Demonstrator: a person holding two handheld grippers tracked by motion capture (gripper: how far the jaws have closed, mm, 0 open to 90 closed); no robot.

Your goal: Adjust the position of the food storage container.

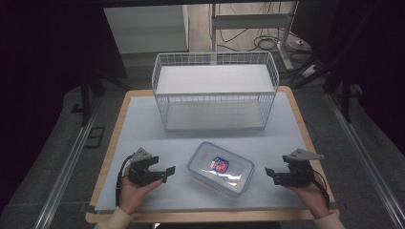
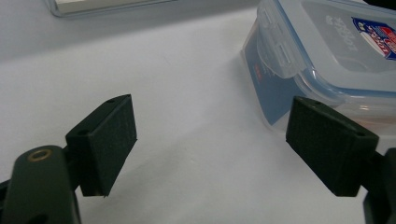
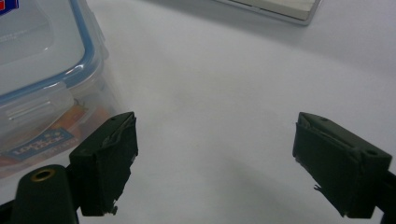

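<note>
Near the table's front edge we held the left tool (image 1: 162, 171) and right tool (image 1: 271, 174), both released and empty, flanking the lidded container (image 1: 220, 168) so each could reach an end. Behind it, toward the far edge, stood the wire basket (image 1: 215, 90).

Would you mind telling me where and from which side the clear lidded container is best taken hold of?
Probably by its two short ends at once, one gripper per side. The container lies flat, lid on, between the open left gripper and open right gripper, and looks too broad for one pair of jaws. The latch flap on the end facing the left gripper gives an edge, so press on the wall beneath it.
</note>
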